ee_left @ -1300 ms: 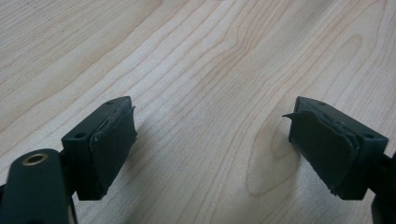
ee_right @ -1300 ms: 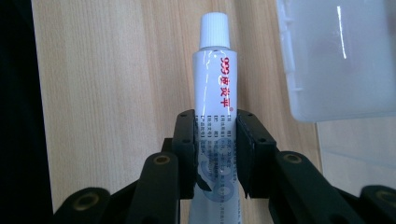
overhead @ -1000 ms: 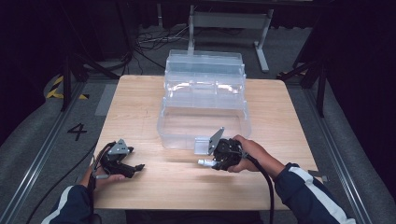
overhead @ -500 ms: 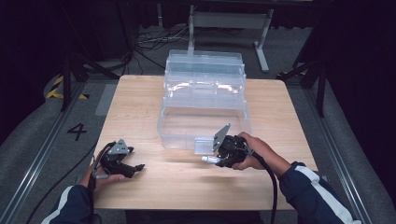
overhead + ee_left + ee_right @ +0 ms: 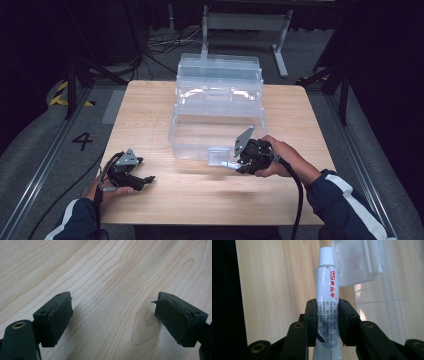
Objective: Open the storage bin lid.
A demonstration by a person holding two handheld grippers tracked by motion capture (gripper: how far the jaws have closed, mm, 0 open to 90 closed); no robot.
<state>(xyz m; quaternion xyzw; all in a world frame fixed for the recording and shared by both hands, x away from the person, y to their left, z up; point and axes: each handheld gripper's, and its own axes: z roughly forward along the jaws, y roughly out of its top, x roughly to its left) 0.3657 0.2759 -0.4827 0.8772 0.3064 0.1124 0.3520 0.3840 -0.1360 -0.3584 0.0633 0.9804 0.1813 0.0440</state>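
A white ointment tube (image 5: 327, 287) with red characters and a white screw cap stands out between the jaws of my right gripper (image 5: 328, 305), which is shut on its lower half. In the high view the right gripper (image 5: 239, 165) hovers just in front of the clear tiered plastic box (image 5: 218, 112), near its front latch (image 5: 216, 155), and the tube (image 5: 228, 167) points left. My left gripper (image 5: 146, 180) rests low over the table's front left. Its jaws stand wide apart in the left gripper view (image 5: 113, 312), with bare wood between the pads (image 5: 59, 315).
The wooden table (image 5: 150, 115) stands on grey floor with rails at both sides. A floor mark "4" (image 5: 82, 141) lies to the left. Cables and a metal stand (image 5: 245, 22) lie behind the table. In the right gripper view the box's clear latch (image 5: 355, 262) is right of the tube's cap.
My right gripper has shifted a little to the right along the box's front, still holding the tube. The left gripper has stayed put.
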